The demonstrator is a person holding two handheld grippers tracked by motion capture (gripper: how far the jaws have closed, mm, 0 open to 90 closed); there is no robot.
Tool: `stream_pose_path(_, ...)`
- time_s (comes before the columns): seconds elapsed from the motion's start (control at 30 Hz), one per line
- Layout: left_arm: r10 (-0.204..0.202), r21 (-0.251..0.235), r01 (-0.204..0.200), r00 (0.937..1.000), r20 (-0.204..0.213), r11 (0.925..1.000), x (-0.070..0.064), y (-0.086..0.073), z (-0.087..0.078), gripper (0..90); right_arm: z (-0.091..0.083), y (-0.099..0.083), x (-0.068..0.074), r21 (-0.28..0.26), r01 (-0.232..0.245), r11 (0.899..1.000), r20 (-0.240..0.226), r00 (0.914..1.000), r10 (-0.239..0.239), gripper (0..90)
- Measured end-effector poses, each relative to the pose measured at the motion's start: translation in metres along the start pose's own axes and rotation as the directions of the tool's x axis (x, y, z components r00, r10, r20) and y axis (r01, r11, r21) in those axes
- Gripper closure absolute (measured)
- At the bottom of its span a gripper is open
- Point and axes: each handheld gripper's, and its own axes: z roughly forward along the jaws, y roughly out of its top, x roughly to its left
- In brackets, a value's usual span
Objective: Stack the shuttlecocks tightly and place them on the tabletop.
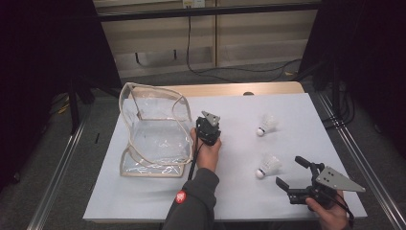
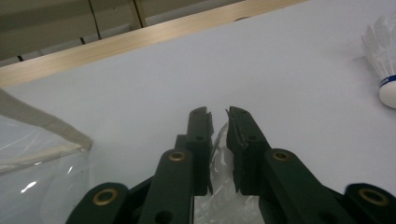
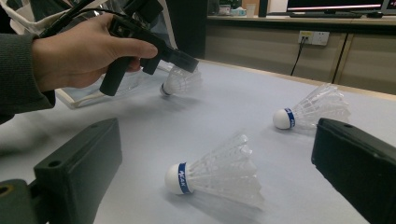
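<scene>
Left tongs (image 2: 218, 116) pinch a shuttlecock (image 2: 219, 158) beside the clear bag (image 1: 155, 134).

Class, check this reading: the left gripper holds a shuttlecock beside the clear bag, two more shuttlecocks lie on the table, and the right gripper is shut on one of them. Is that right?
Not quite. The right gripper is open, its jaws spread on either side of the near shuttlecock without touching it, as the right gripper view shows. The rest holds: the left gripper holds a shuttlecock beside the clear bag, and the far shuttlecock also lies on the table.

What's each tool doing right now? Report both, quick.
Left tool: shut on a shuttlecock, beside the clear bag.
Right tool: open, holding nothing, aimed at the nearest shuttlecock.
</scene>
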Motion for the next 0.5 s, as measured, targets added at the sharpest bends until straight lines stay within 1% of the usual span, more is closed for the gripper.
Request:
stream_pose_path(0.03,-0.001,-0.001,0.001,0.9999,0.012,1.0000,-0.0008,0.0001,0.0006,78.1,0.0000,-0.0002,-0.0001,0.003,-0.002,1.000,0.001,1.0000,0.002,1.4)
stream_pose_path(0.23,-0.003,0.007,0.003,0.9996,0.027,1.0000,-0.0042,-0.0004,0.0015,74.6,0.0000,0.0000,0.0003,0.001,-0.001,1.000,0.000,1.0000,0.001,1.3)
stream_pose_path(0.3,-0.005,0.010,0.005,0.9996,0.028,0.9999,-0.0044,-0.0003,0.0010,74.4,0.0000,0.0000,0.0001,0.000,-0.001,1.000,-0.001,1.0000,0.001,1.4)
stream_pose_path(0.37,-0.019,0.003,0.019,0.9994,0.029,0.9998,-0.0054,-0.0001,0.0007,73.9,0.0000,-0.0001,-0.0003,0.000,0.002,1.000,0.001,1.0000,-0.002,1.4)
stream_pose_path(0.43,-0.011,0.004,0.011,0.9996,0.028,0.9999,-0.0058,0.0003,0.0002,73.4,0.0001,-0.0001,-0.0001,0.002,0.000,1.000,0.001,1.0000,0.000,1.4)
stream_pose_path(0.5,-0.017,0.003,0.017,0.9993,0.033,0.9999,-0.0060,0.0007,0.0002,73.7,0.0001,0.0000,0.0003,0.002,0.000,1.000,0.001,1.0000,0.000,1.3)
